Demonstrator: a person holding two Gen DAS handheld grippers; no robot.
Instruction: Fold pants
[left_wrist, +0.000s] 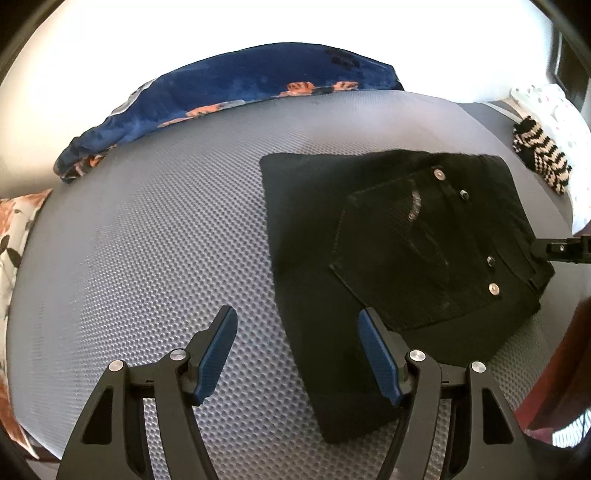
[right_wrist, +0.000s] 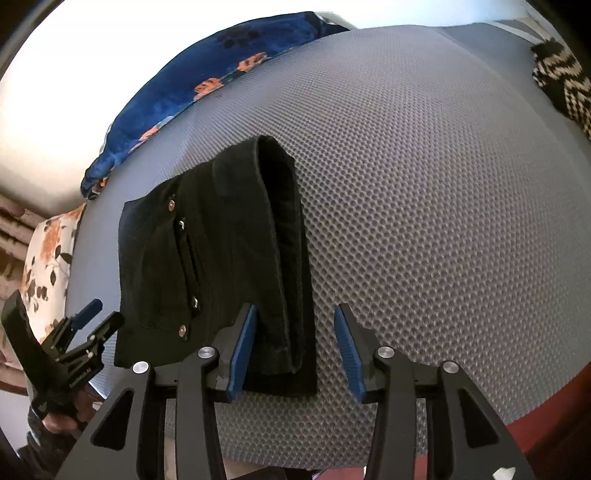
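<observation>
**Folded black pants lie flat, both tools apart**

The black pants (left_wrist: 388, 236) lie folded into a compact stack on the grey dimpled mat (left_wrist: 147, 240). Seen from the left tool (left_wrist: 297, 334), the stack sits ahead and to its right, with the near folded end reaching back between its blue pads; the pads stand wide apart and press on nothing. A back pocket faces up, with metal rivets and snaps along its far side. A pale worn mark crosses the pocket; if it is lettering, it is too faint to read.

From the right tool (right_wrist: 295, 332), the pants (right_wrist: 207, 258) lie ahead and to the left, a rolled fold edge running down toward the pads. The near corner of the cloth lies between the two blue pads, close by the left one, but the pads are parted and do not clamp it. The left tool (right_wrist: 99, 321) shows at that view's lower left, beside the stack's near corner, with a hand (right_wrist: 55, 421) below it. Some small print on its black body is too blurred to make out.

Beyond the mat, far from both tools, a blue blanket (left_wrist: 229, 96) with orange patches lies bunched. A floral pillow (left_wrist: 18, 229) sits off to the left, and a black-and-cream knit piece (left_wrist: 543, 155) lies off to the right.
</observation>
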